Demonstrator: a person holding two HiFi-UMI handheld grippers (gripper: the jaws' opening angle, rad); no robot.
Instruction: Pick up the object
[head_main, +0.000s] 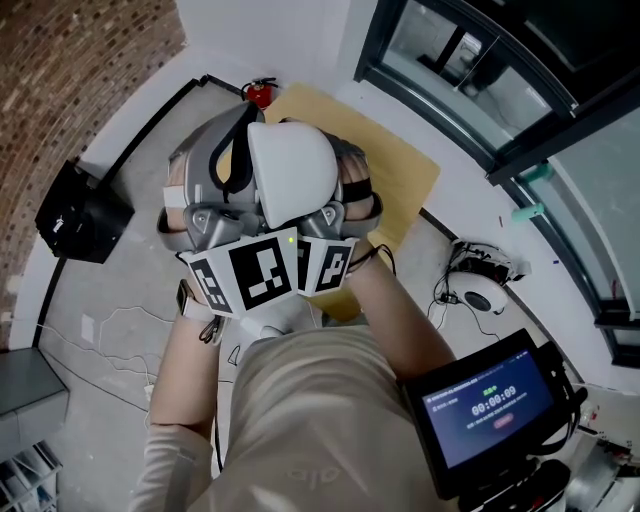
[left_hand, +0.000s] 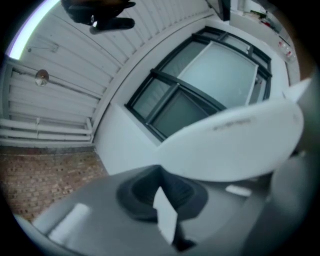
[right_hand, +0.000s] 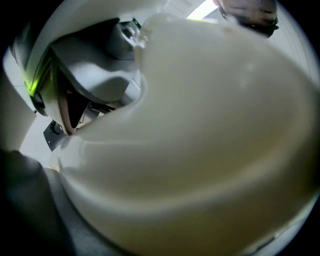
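Observation:
A white rounded shell with grey straps and padding sits right over both grippers, which the person holds side by side close to the chest. In the head view the left gripper and right gripper show only their grey bodies and marker cubes; the fingertips are hidden under the shell. The shell fills the right of the left gripper view above a grey surface with a dark round hollow. The shell blocks nearly the whole right gripper view. No jaws show plainly in either gripper view.
On the floor lie a yellow-brown mat, a black box at left, a red fire extinguisher by the wall, and a white device with cables. A black screen with a timer sits at lower right. Dark-framed windows run along the right.

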